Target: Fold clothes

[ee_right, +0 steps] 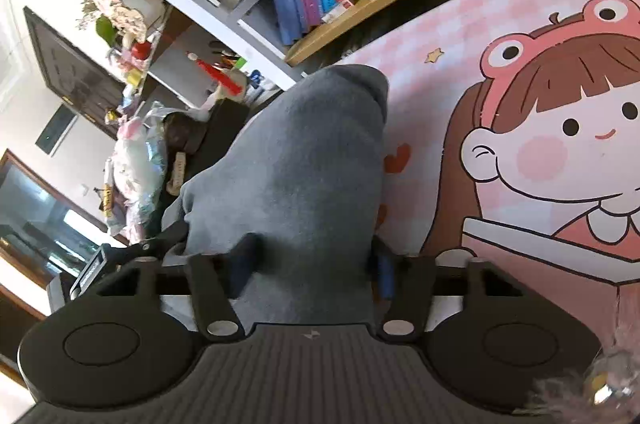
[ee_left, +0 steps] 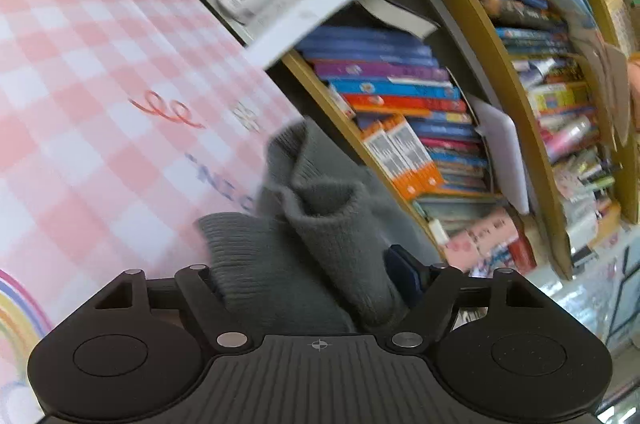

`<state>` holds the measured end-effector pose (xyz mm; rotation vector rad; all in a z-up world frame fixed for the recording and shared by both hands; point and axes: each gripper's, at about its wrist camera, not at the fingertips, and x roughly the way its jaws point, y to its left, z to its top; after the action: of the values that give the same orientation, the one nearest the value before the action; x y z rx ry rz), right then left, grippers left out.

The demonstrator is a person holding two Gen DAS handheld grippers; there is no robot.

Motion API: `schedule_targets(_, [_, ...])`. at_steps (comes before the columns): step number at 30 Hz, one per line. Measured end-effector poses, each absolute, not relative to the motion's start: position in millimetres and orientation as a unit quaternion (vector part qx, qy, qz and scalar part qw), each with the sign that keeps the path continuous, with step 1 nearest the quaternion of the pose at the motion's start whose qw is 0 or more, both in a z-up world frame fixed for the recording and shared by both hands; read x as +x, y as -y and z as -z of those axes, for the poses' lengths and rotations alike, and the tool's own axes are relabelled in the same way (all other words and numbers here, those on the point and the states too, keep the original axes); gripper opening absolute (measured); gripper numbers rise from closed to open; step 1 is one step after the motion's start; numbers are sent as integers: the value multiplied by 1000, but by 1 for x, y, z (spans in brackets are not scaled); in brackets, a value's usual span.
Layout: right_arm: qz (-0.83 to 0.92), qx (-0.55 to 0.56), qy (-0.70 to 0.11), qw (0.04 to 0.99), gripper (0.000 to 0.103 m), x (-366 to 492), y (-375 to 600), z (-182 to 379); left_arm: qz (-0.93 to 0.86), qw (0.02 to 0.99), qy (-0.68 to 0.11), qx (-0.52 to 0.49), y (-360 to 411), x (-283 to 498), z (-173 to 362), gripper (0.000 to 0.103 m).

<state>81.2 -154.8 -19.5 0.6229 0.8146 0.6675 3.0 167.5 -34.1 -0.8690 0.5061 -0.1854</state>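
The left gripper (ee_left: 316, 284) is clamped on a bunched grey knit (ee_left: 320, 224), low centre of its frame, the ribbed folds rising between the fingers above a pink checked mat (ee_left: 100, 71). Books (ee_left: 400, 95) fill the shelves at right, blurred.

In the right view the right gripper (ee_right: 310, 268) pinches the same knit (ee_right: 304, 159), it seems, which mounds up the middle of the frame and hides most of the blue pads (ee_right: 386, 274). A cartoon girl (ee_right: 560, 143) on the mat fills the right side; cluttered shelves (ee_right: 192, 7) sit upper left.
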Motion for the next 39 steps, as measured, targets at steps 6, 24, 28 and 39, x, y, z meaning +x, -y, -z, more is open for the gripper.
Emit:
schedule_targets(6, [-273,242,-340,867,34,60,176,-2,148,864,-251,-410,-140,8,32,53])
schedule_targets(24, [-275,293,-368,838,44,61,204,16,161,863,-271,-394,-118,23,34,60])
schedule_targets(28, [-282,275,-350,850,35,55,202,7,170,868,-257,-390,-118,18,30,55])
schedule_targets(39, [-285,264,-310,868,33,53,211,-13,200,871,-240,-380,-112,32,15,55])
